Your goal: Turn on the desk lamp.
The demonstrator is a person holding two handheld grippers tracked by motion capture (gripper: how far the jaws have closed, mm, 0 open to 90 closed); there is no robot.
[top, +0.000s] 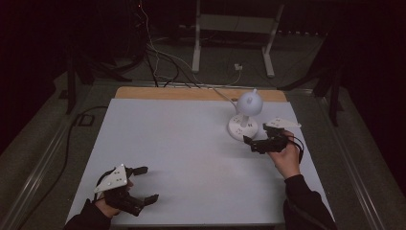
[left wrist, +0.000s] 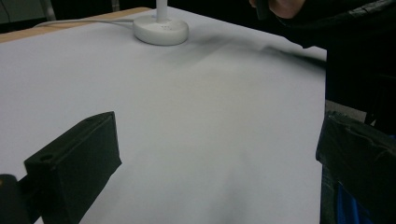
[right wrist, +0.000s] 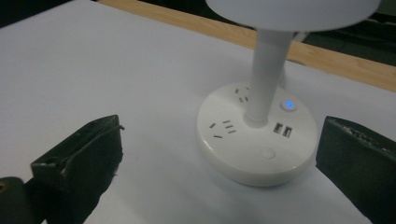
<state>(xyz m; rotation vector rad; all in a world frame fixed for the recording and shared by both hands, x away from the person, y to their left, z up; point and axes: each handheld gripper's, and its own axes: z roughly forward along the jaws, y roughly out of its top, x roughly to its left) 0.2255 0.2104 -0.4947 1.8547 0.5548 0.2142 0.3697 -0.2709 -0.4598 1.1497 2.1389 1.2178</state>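
A white desk lamp stands at the right back of the white table (top: 182,143), with a round head (top: 249,102) and a round base (top: 242,127). The base (right wrist: 254,135) carries sockets, USB ports and a small button lit blue (right wrist: 288,104). My right gripper (top: 255,133) is open just in front of the base, low over the table, and its jaws (right wrist: 219,154) stand wide on either side of the base without touching it. My left gripper (top: 148,184) is open near the front left edge with nothing between its jaws (left wrist: 217,154). The lamp base (left wrist: 161,30) is far off in the left gripper view.
The lamp's white cable (top: 222,95) runs off the back edge over a wooden strip (top: 191,93) to a plug (top: 238,67) on the floor. A white frame (top: 196,43) and dark cables lie beyond. The right forearm's sleeve (left wrist: 336,28) reaches in over the right edge.
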